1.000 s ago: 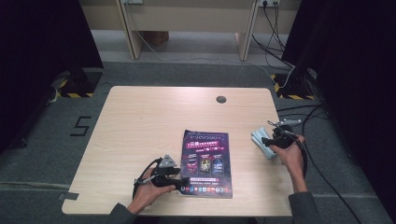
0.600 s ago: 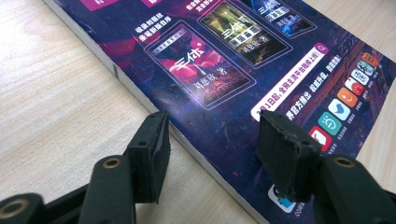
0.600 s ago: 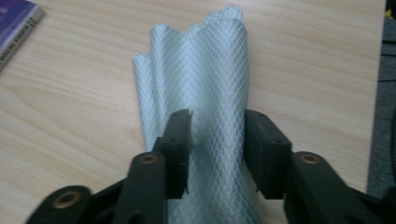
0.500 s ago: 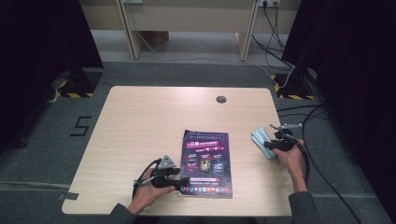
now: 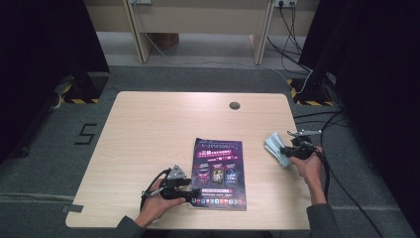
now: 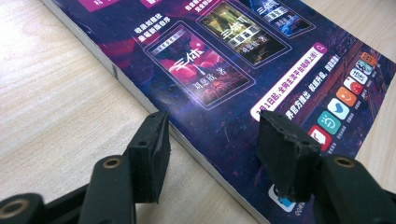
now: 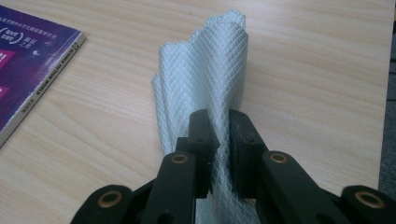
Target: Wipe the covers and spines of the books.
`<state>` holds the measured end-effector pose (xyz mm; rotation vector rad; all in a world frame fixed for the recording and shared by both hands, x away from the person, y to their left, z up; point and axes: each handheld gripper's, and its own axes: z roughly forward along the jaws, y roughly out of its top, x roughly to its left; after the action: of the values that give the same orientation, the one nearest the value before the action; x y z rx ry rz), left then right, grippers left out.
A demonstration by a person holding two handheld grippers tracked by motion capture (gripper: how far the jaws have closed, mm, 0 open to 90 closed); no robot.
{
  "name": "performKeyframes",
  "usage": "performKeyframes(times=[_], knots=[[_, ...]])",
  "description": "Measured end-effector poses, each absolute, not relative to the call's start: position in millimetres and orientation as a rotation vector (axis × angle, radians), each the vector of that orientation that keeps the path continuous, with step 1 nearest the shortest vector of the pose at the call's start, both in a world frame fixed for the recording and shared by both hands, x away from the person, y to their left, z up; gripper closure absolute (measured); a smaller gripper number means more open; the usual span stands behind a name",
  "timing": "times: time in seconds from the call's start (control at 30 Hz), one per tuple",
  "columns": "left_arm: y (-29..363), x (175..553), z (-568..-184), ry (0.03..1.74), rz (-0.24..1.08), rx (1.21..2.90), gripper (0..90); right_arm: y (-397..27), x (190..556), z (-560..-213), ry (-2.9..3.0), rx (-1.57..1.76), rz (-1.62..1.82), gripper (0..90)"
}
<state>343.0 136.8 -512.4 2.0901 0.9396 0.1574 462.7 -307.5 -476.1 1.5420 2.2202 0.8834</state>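
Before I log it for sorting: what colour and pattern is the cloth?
Pale blue-white cloth with a fine diamond weave, clearest in the right gripper view.

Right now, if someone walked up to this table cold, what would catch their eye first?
Most likely the purple magazine lying flat near the front middle of the wooden table, its bright cover loud against the pale wood. The left tongs sit open astride its near edge. To its right, the right tongs have just been closing and now pinch a pale blue quilted cloth, bunching it into folds.
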Motion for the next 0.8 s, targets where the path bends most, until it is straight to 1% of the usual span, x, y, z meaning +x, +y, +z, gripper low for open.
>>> performKeyframes(times=[0.17,0.33,0.6,0.8], knots=[[136.9,343.1,-512.5,0.937,0.157,2.091,43.3,-303.3,460.6,-469.3,2.213,1.518,0.907,81.1],[136.8,342.9,-512.6,0.938,0.156,2.09,43.4,-289.9,456.7,-456.7,2.222,1.463,0.94,81.1],[137.0,343.0,-512.6,0.936,0.157,2.092,43.3,-255.0,450.0,-437.9,2.27,1.351,1.004,81.2],[137.0,342.9,-512.6,0.936,0.158,2.092,43.3,-224.8,449.5,-434.8,2.326,1.285,1.051,81.1]])
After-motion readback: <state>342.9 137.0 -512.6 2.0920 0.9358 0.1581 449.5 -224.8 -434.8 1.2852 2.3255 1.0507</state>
